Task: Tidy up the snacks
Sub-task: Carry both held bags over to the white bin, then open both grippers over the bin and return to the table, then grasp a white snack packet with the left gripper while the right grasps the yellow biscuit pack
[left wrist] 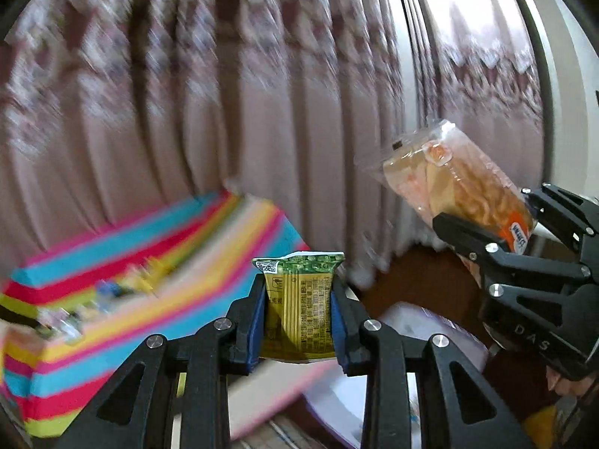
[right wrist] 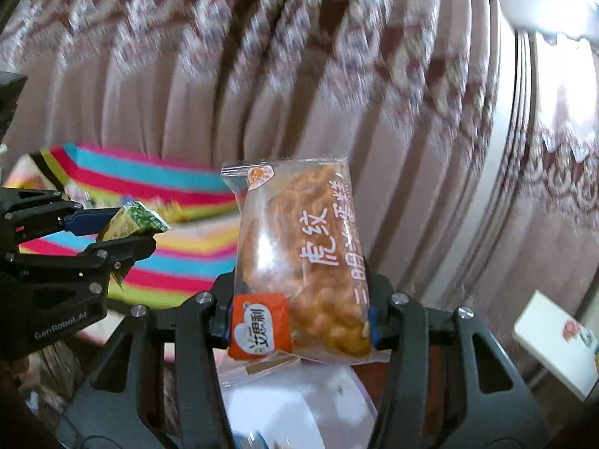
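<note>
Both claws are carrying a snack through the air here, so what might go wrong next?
The clear-wrapped cake packet with the orange label is pinched only near its bottom end by the right gripper, so it may tip or slip out. The small green and yellow foil packet in the left gripper could crumple. The grippers are close together and might bump.

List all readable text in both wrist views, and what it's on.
"DAS": right gripper body.
"GenRobot.AI": left gripper body.
"虎纹": clear-wrapped golden cake packet; the longer white line beside it is only partly legible.
Orange label: stylised white characters, unclear.
Small green-and-yellow snack packet: fine print and QR code, too small.
</note>
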`<state>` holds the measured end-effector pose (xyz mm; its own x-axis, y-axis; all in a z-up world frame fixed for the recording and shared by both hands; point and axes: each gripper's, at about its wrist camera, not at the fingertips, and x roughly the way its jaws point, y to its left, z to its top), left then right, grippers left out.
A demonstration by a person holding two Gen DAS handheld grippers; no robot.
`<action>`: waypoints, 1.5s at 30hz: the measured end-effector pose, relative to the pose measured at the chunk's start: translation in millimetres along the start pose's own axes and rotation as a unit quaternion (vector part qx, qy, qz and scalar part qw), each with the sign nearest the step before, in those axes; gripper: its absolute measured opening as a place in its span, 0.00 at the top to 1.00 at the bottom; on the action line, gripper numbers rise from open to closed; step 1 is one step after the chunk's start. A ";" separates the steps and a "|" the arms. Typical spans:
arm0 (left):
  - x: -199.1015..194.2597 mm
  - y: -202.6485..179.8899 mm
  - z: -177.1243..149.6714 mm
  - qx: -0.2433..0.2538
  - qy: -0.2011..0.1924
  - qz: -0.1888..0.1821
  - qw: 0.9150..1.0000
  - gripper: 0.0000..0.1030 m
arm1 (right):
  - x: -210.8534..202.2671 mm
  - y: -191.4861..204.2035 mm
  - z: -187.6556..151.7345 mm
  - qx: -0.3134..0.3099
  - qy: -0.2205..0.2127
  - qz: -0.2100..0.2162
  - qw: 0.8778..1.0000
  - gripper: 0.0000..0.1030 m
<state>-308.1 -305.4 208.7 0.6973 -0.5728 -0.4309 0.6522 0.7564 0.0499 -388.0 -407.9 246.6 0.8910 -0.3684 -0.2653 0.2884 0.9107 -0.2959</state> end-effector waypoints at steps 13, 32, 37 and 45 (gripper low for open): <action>105.1 -48.3 -73.5 -0.017 0.193 -0.146 0.970 0.24 | 59.0 -41.9 -128.4 0.050 0.234 -0.020 0.971 0.37; 73.0 214.3 -121.3 -0.165 0.145 0.096 0.971 0.18 | 140.1 117.6 -75.7 -0.080 0.209 0.125 0.967 0.14; 78.7 295.5 -161.2 -0.227 0.166 0.175 0.944 0.18 | 220.9 200.3 -72.6 -0.076 0.240 0.233 0.939 0.14; 70.7 391.9 -190.0 -0.274 0.184 0.277 0.902 0.18 | 398.0 288.1 -22.3 -0.018 0.291 0.310 0.905 0.14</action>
<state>-59.7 10.5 26.5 0.6588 0.0096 -0.7522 -0.0827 0.9948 -0.0596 41.8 -296.3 35.3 0.5395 0.1651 -0.8257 -0.2240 0.9734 0.0483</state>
